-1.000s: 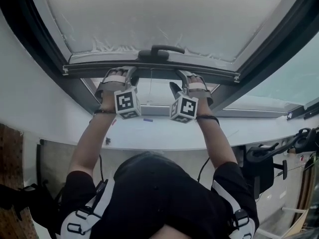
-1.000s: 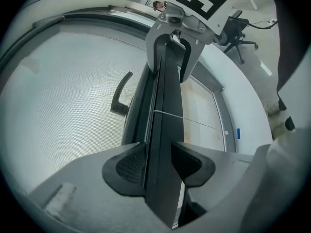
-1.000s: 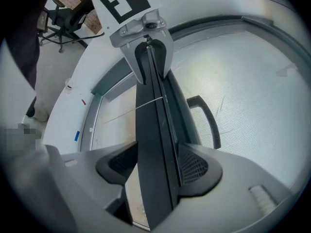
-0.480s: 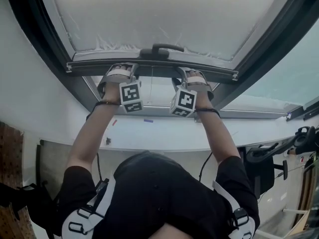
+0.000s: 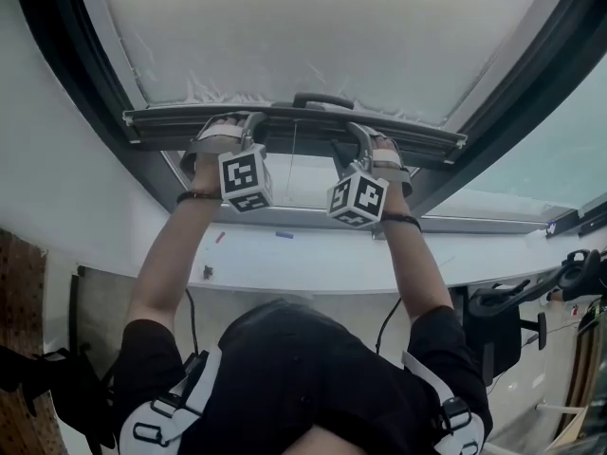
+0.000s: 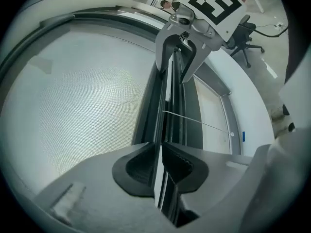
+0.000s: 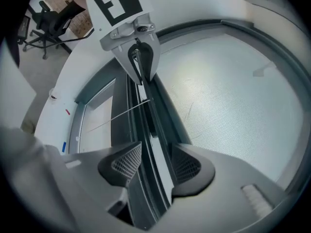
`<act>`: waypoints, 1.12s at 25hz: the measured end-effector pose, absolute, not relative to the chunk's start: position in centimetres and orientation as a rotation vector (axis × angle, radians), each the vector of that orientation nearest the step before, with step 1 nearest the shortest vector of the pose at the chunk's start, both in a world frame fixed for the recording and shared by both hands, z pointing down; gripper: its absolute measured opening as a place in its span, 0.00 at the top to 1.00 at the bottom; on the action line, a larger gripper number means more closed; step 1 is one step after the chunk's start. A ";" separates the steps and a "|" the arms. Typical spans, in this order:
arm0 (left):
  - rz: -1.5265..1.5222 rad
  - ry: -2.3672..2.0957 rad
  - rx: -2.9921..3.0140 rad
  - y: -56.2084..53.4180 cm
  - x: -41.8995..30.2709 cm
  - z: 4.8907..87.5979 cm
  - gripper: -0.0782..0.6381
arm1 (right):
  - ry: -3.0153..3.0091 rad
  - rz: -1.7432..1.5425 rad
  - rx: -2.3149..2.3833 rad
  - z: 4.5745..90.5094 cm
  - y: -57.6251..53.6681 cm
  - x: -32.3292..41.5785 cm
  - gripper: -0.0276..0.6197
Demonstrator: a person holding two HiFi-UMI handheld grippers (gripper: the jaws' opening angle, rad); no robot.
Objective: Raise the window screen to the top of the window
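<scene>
Left gripper (image 6: 161, 161): we have it clenched on the thin pale edge of the bottom bar (image 5: 422, 138). Its jaws have just been closing, and both pads now sit against that edge.
Right gripper (image 7: 151, 165): its jaws have just been closing too, but they stand much wider than the left's. A thicker part of the same bar fills the gap with a pad on each side, so we hold it here as well.
Window screen (image 5: 322, 27): its pale mesh fills the upper part of the dark window frame (image 5: 66, 64). Its bottom bar lies across the frame right at our two grippers, with a bare pane below it.
Handle (image 5: 322, 99): it is dark and sits on the bar's middle, between our grippers; neither gripper touches it.
Cord (image 5: 293, 154): we see a thin line hanging from the bar's middle, between the two grippers.
Sill (image 5: 303, 254): it is white and runs under the window beneath our forearms, with small red and blue marks on it.
</scene>
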State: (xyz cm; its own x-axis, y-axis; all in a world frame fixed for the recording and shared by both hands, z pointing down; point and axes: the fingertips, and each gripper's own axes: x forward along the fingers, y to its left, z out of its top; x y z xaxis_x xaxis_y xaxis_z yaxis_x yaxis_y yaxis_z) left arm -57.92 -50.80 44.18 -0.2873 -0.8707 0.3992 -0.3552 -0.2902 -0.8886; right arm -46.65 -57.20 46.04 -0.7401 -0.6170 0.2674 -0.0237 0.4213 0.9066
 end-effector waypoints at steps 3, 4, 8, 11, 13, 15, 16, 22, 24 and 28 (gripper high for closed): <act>-1.603 1.527 -1.493 -50.7 -58.0 43.7 0.86 | -2.114 -1.340 0.561 46.0 -56.9 -46.5 0.64; -1.603 1.524 -1.490 -50.7 -58.0 43.4 0.86 | -2.123 -1.348 0.574 45.6 -56.9 -46.5 0.62; -1.604 1.520 -1.491 -50.9 -58.0 41.4 0.86 | -2.170 -1.368 0.645 43.4 -57.0 -46.5 0.62; -1.583 1.531 -1.472 -51.0 -57.9 39.6 0.87 | -2.260 -1.348 0.718 41.4 -56.7 -46.2 0.62; -1.535 1.556 -1.455 -51.0 -57.8 37.9 0.86 | -2.411 -1.262 0.778 39.8 -55.8 -45.6 0.65; -1.495 1.573 -1.460 -50.9 -57.7 36.2 0.86 | -2.635 -1.049 0.776 38.8 -54.4 -45.2 0.70; -1.490 1.576 -1.466 -51.0 -57.7 35.5 0.86 | -2.744 -0.908 0.726 39.0 -53.6 -45.6 0.72; -1.468 1.585 -1.469 -51.0 -57.7 33.8 0.86 | -2.998 -0.166 0.408 44.0 -51.5 -49.7 0.70; -1.421 1.613 -1.476 -50.9 -57.7 32.4 0.85 | -2.975 -0.159 0.395 45.2 -51.3 -50.8 0.70; -1.400 1.619 -1.455 -51.0 -57.6 29.6 0.85 | -2.973 -0.123 0.402 45.7 -52.0 -52.8 0.70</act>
State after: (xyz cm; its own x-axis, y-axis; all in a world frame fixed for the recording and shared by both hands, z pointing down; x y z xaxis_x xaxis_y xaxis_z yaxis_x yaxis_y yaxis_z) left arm -57.65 -50.98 29.61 -0.2657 -0.9353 0.2337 -0.3661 -0.1264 -0.9220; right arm -52.82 -52.01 45.66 -0.9546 -0.2697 0.1261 -0.2584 0.9609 0.0994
